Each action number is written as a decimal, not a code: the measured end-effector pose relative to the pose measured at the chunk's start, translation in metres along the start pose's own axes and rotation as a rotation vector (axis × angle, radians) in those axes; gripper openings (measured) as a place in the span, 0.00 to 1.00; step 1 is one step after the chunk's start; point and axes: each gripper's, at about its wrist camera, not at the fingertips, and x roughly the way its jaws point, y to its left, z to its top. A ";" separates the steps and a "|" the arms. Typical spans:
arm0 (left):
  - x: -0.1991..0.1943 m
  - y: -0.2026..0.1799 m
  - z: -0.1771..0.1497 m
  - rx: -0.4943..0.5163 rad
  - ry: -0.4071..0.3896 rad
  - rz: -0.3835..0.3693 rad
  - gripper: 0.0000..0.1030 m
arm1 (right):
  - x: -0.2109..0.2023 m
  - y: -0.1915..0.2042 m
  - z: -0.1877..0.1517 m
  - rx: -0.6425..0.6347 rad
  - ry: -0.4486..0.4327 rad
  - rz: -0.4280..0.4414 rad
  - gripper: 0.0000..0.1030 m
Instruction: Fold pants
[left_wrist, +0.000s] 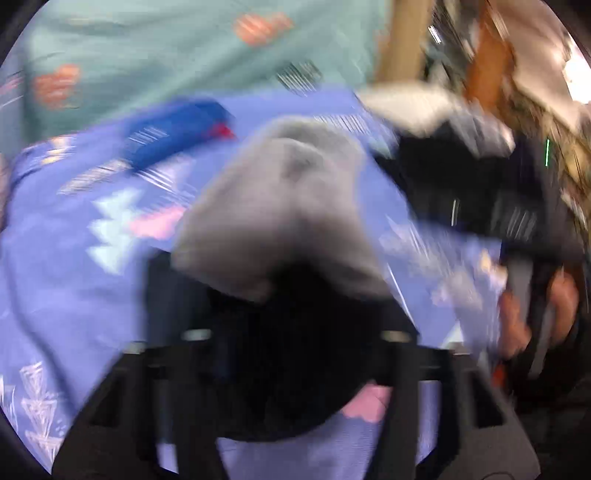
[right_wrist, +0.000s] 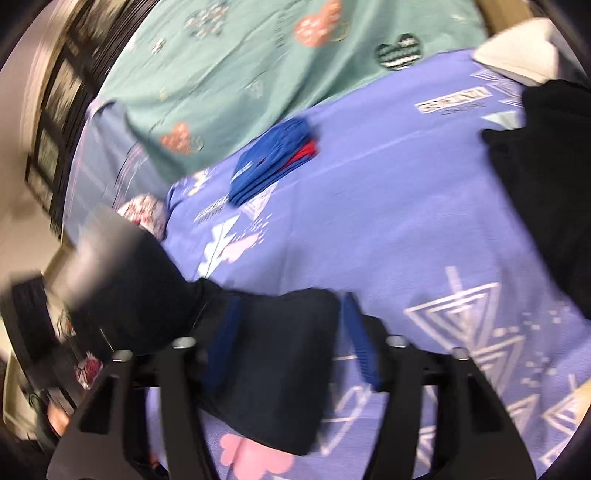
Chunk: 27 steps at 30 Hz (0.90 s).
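The pants (left_wrist: 295, 325) are black with a grey lining (left_wrist: 280, 206), held above a purple patterned bedsheet (left_wrist: 74, 258). In the left wrist view the cloth bunches up between my left gripper's fingers (left_wrist: 295, 295) and hides the fingertips. In the right wrist view my right gripper (right_wrist: 288, 332) has blue pads (right_wrist: 225, 332) with a wide fold of black pants (right_wrist: 280, 369) between them. The frames are blurred. More black cloth (right_wrist: 546, 192) lies at the right of the sheet. My right gripper and the hand that holds it also show in the left wrist view (left_wrist: 532, 302).
A folded blue and red garment (right_wrist: 273, 162) lies on the sheet further back. A teal patterned blanket (right_wrist: 258, 74) covers the far part of the bed. A white cloth (right_wrist: 517, 55) lies at the far right corner. Dark furniture (right_wrist: 55, 129) stands at the left.
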 end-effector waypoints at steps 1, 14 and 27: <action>0.025 -0.014 -0.006 0.046 0.072 -0.008 0.86 | -0.004 -0.005 0.000 0.026 -0.003 0.013 0.92; -0.043 0.002 -0.024 -0.038 -0.019 -0.094 0.98 | 0.041 0.031 -0.028 -0.050 0.310 0.088 0.91; -0.030 0.050 -0.060 -0.209 0.005 -0.197 0.98 | 0.048 0.034 -0.025 -0.228 0.341 -0.094 0.28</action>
